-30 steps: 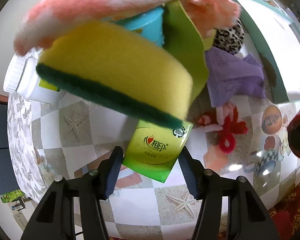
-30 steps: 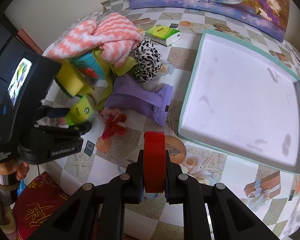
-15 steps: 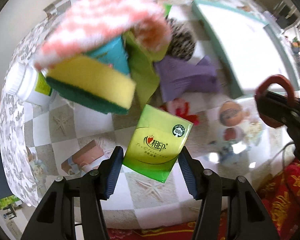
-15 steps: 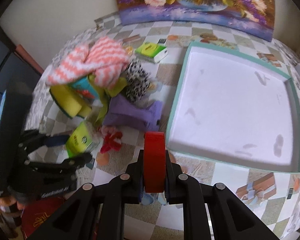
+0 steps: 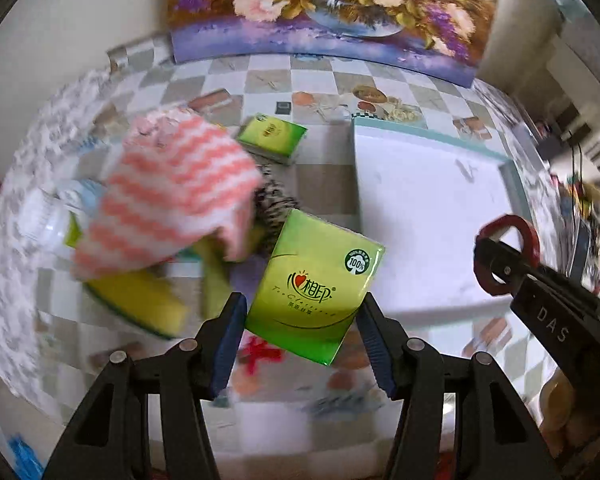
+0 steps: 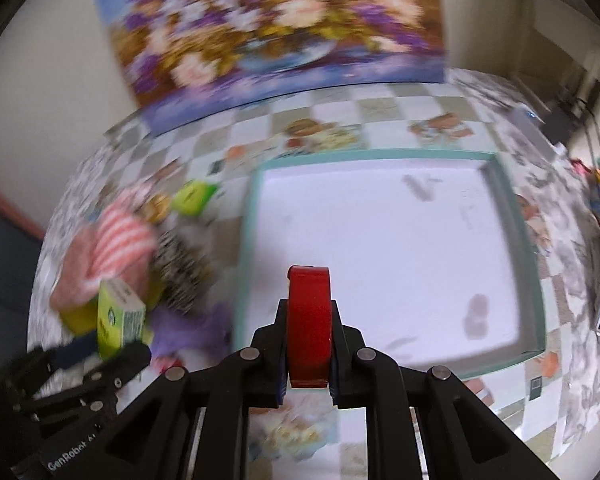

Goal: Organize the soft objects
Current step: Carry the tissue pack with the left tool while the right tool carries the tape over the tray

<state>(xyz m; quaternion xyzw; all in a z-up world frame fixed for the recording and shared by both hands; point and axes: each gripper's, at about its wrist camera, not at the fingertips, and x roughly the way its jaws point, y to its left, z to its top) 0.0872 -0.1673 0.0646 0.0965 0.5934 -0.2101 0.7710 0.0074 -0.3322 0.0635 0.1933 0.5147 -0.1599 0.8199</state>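
Mid-carry, both loaded: left gripper [image 5: 302, 316] clamped on tissue pack [image 5: 314, 286], right gripper [image 6: 309, 354] clamped on red ring [image 6: 309, 324]. Next, prob.: over tray [image 6: 516, 216], then let go.

Green tissue pack [image 5: 314, 286], glossy, red logo on its face, tilted, clamped above the table. Red tape roll [image 6: 309, 330], on edge, pinched over the white tray [image 6: 516, 224]. Pink-and-white zigzag cloth [image 5: 172, 194] heaped over yellow sponge [image 5: 140, 300]. Second green pack [image 5: 271, 136] flat behind.
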